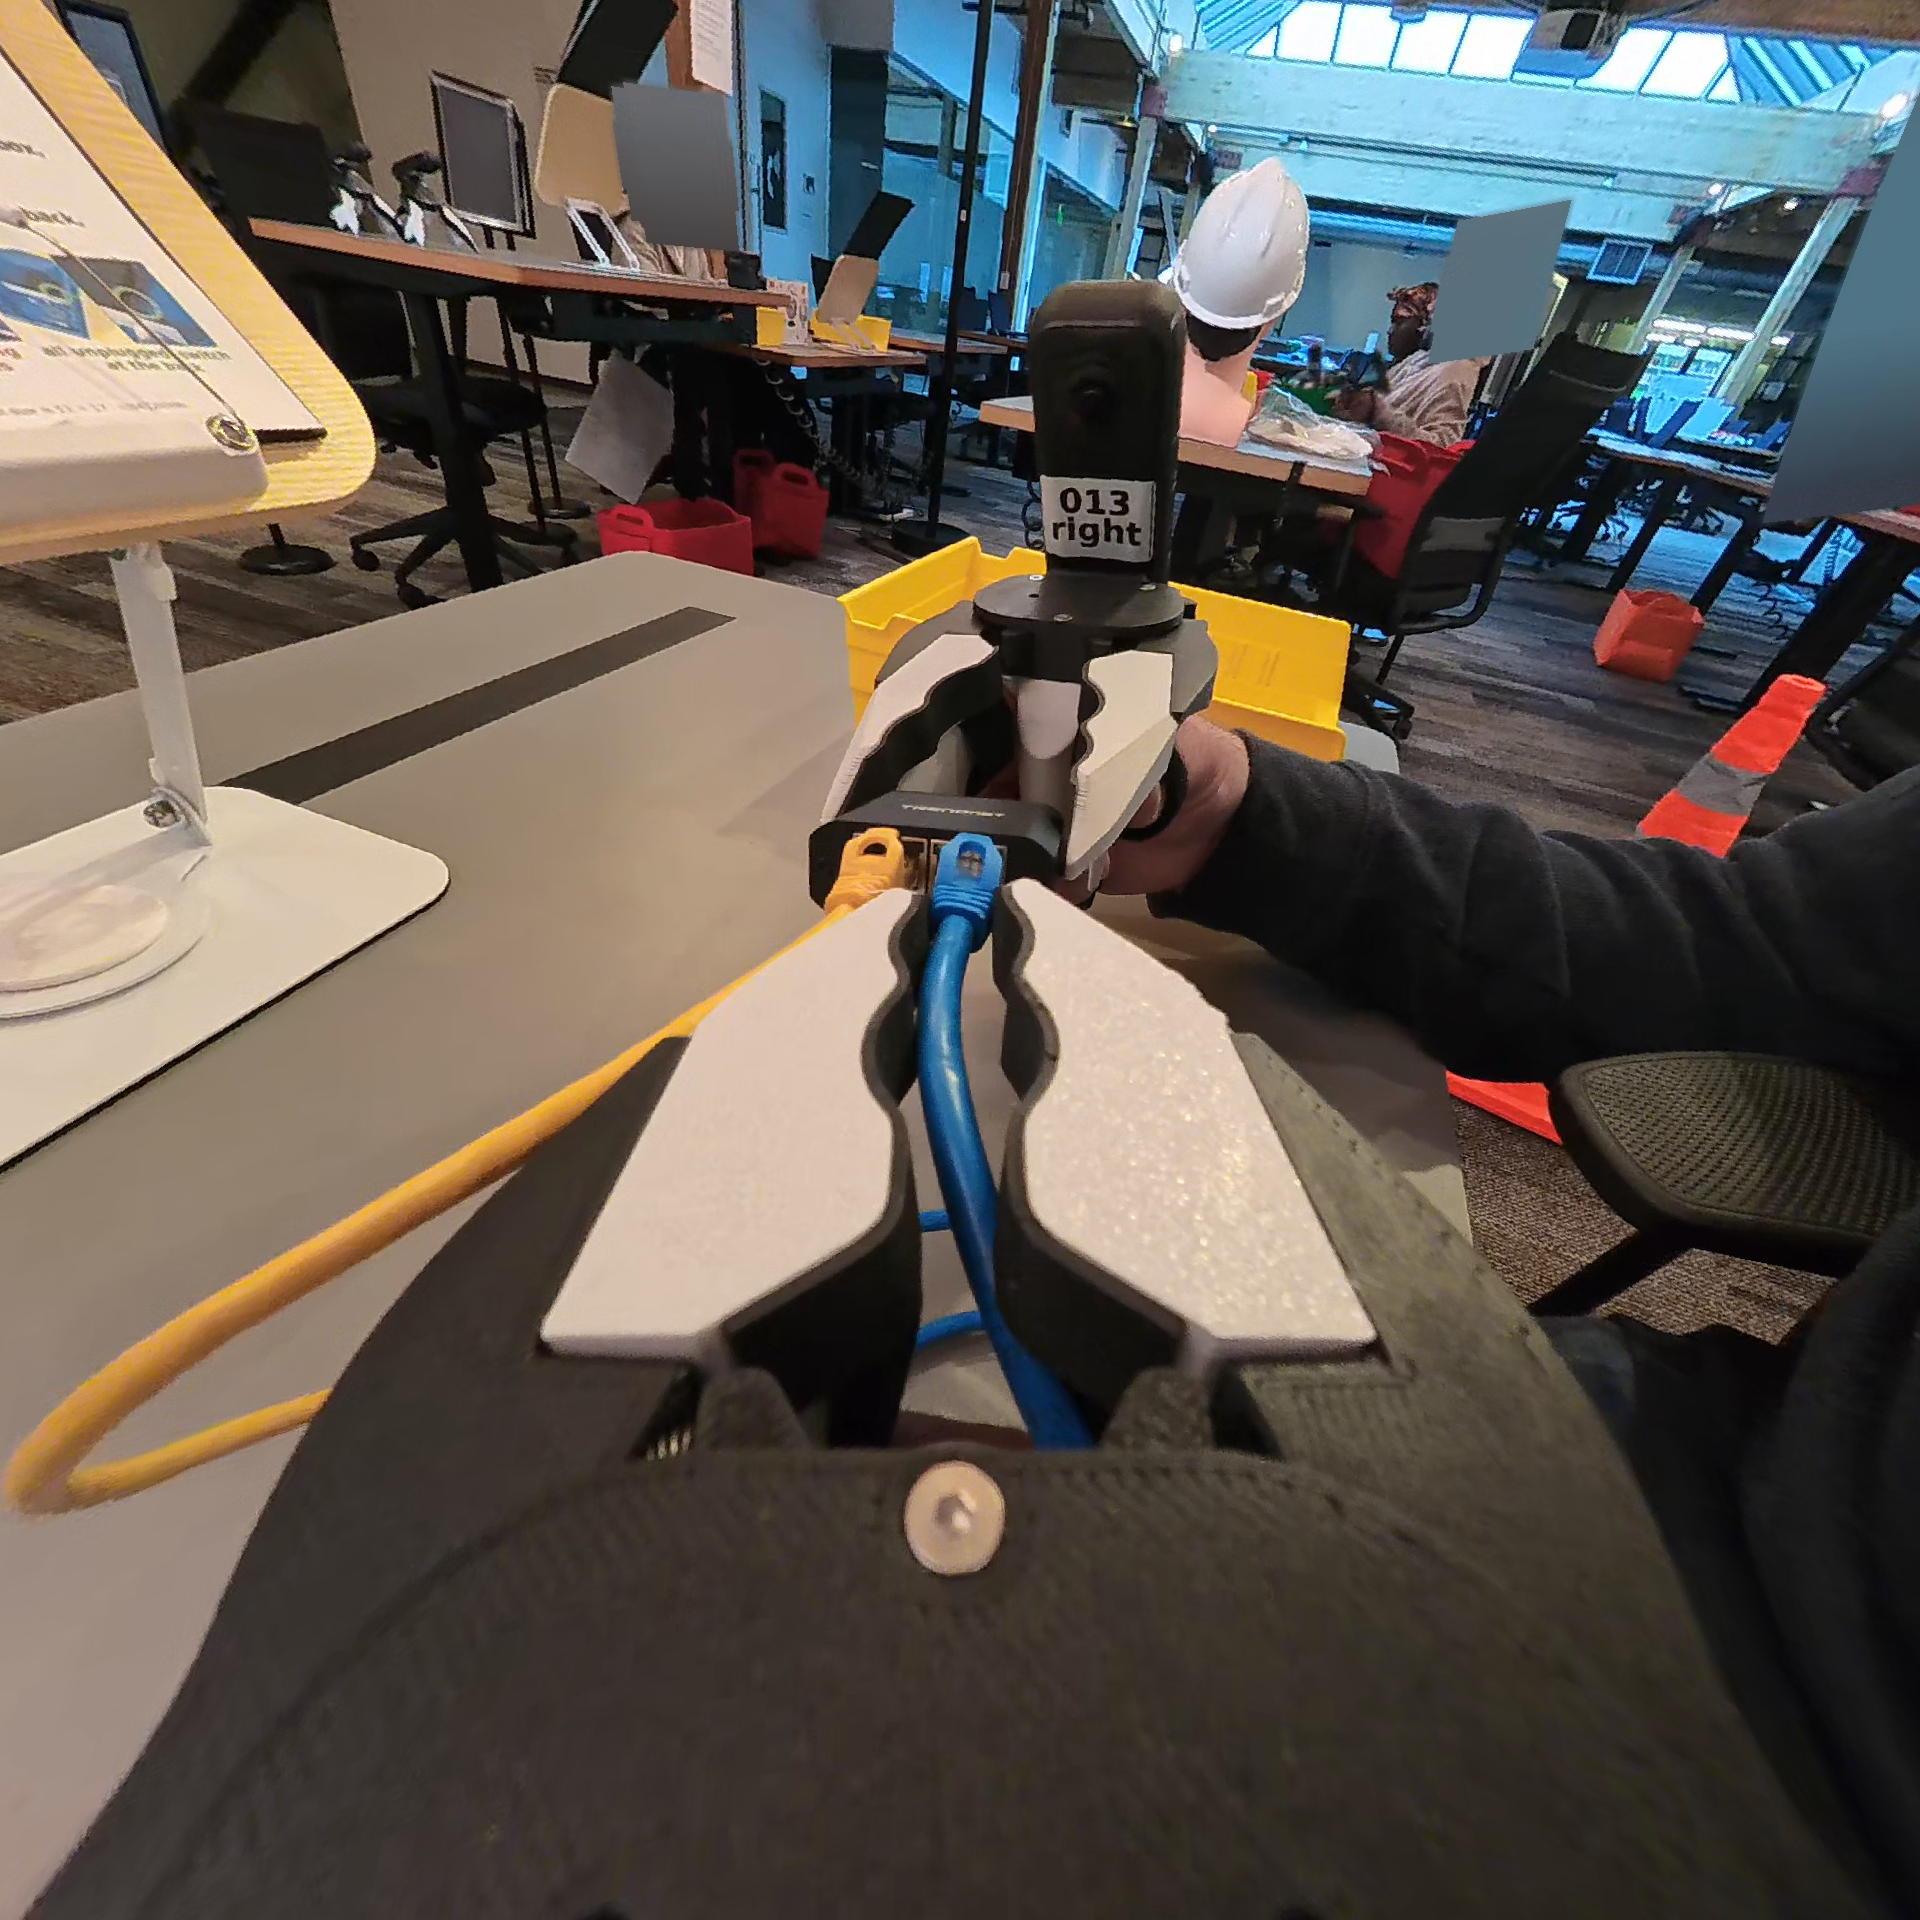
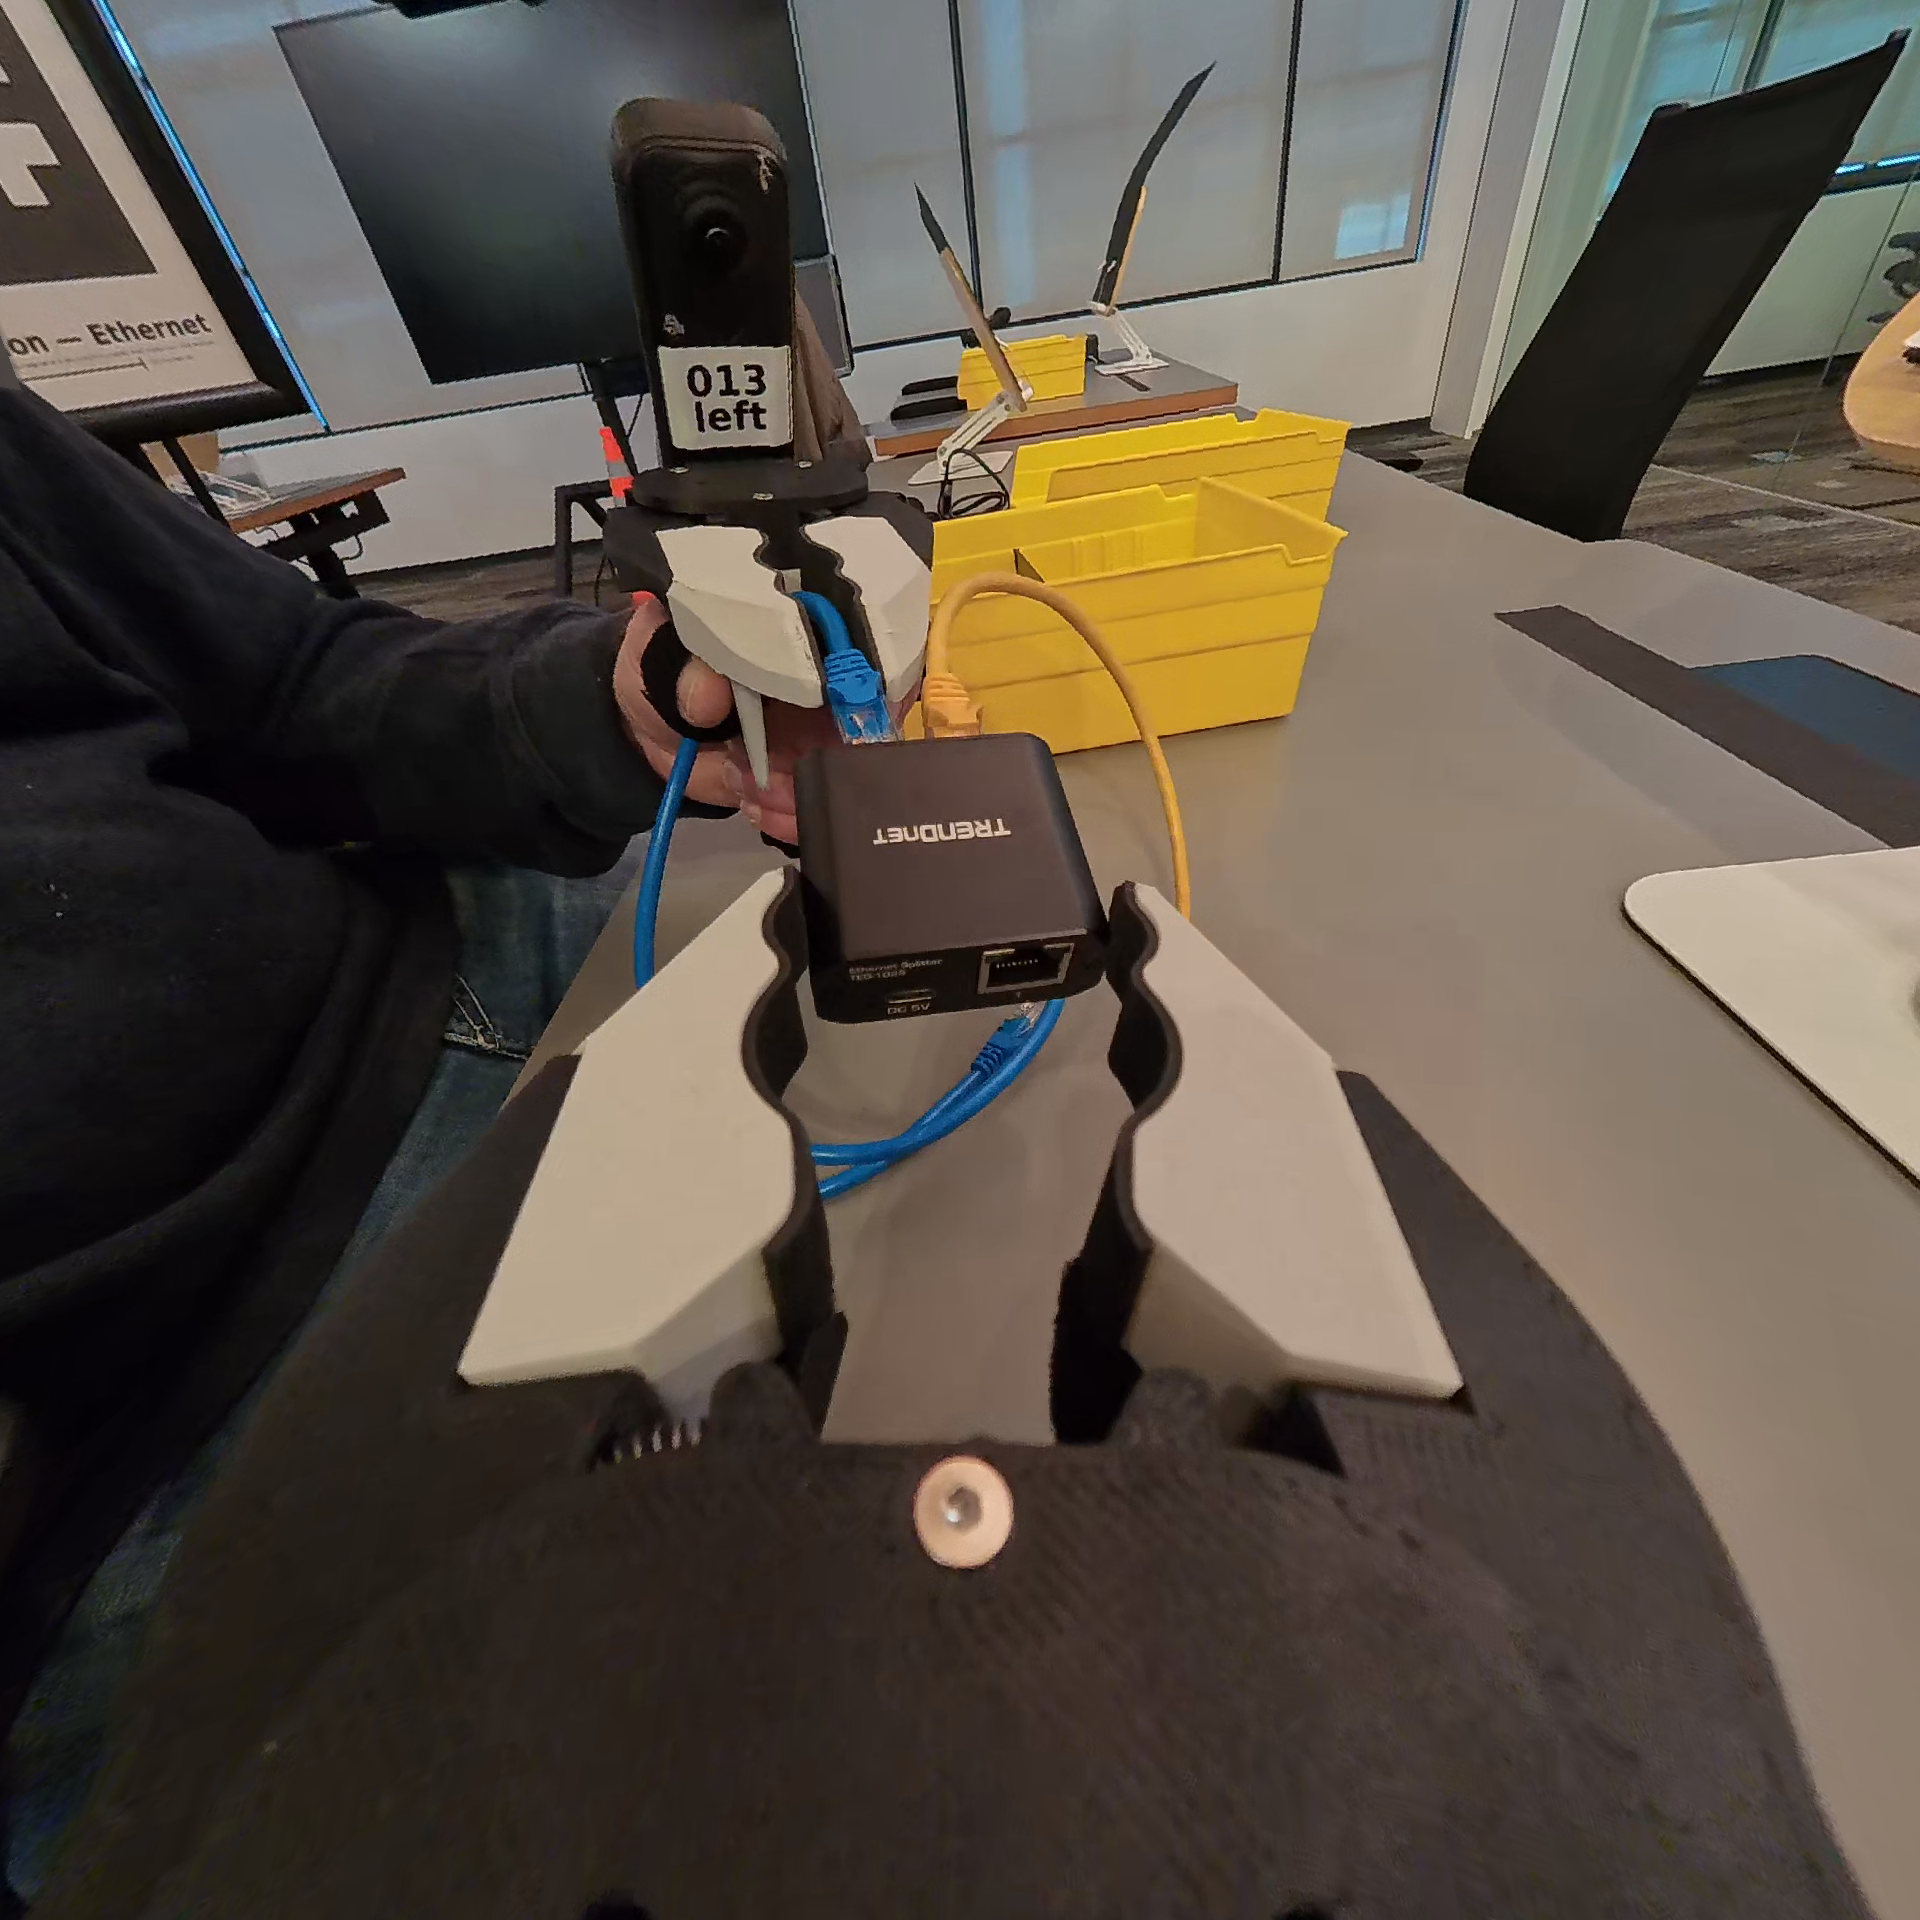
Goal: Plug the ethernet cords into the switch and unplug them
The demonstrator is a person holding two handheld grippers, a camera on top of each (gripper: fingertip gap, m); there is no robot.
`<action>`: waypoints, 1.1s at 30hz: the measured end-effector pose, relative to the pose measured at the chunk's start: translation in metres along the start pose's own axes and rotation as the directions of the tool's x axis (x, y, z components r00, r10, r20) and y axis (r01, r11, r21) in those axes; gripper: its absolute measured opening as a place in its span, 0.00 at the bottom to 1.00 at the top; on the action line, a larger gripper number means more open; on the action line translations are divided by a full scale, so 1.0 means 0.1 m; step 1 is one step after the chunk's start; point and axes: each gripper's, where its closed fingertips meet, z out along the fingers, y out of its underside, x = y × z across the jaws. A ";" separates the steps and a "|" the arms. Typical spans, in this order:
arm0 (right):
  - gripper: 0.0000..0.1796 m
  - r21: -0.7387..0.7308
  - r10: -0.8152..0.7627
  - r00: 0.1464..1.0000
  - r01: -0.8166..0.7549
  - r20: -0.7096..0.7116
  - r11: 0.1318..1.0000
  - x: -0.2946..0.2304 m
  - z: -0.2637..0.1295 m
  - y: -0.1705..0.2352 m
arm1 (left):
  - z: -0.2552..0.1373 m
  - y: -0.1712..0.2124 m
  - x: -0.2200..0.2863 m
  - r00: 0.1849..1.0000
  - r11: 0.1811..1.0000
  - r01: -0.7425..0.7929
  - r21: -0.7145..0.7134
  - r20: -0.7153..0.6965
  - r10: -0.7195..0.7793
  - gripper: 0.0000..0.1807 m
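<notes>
**Both tools engaged at the switch**

Left tool [image 1: 958,914] is pinched on the blue cord [image 1: 961,1081] just behind its plug, and that plug is set at a port on the near face of the switch [image 1: 940,826]; whether it is fully seated cannot be told. The cord is seen running back between the tool's fingers and dropping below them.

On the opposite side of the switch [image 2: 940,852], the right tool [image 2: 951,920] is pressed against its two flanks, so the small black box is clamped between the fingertips and held slightly above the grey table [image 2: 1455,831]. One empty port is shown on the face turned toward this tool.

Beside the blue plug, on the same face of the switch, the yellow cord [image 1: 416,1184] is plugged in; from there it is looped away across the table. The blue cord's loose end [image 2: 1013,1034] is seen lying beneath the switch.

Behind the switch, yellow bins [image 2: 1143,623] are stacked on the table. A white stand base [image 1: 260,935] is set well apart from the switch.
</notes>
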 end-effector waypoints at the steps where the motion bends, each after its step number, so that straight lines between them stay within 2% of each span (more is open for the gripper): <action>1: 0.32 -0.001 -0.001 1.000 0.001 0.001 1.000 0.00 0.00 0.00 | 0.00 0.00 0.00 1.000 1.000 0.001 0.000 -0.001 -0.001 0.06; 8: 0.32 0.003 -0.037 0.999 0.037 -0.001 0.999 -0.02 0.00 -0.05 | 0.03 0.00 0.01 0.997 0.997 0.080 0.008 -0.023 -0.079 0.06; 15: 0.32 0.006 -0.044 0.999 0.044 0.007 0.999 -0.03 0.00 -0.09 | 0.03 -0.05 0.03 0.996 0.996 0.071 0.047 -0.048 -0.069 0.06; 33: 0.32 0.018 -0.034 0.999 0.034 0.014 0.999 -0.05 0.03 -0.09 | 0.02 -0.09 0.04 1.000 0.999 0.014 0.051 -0.012 -0.014 0.06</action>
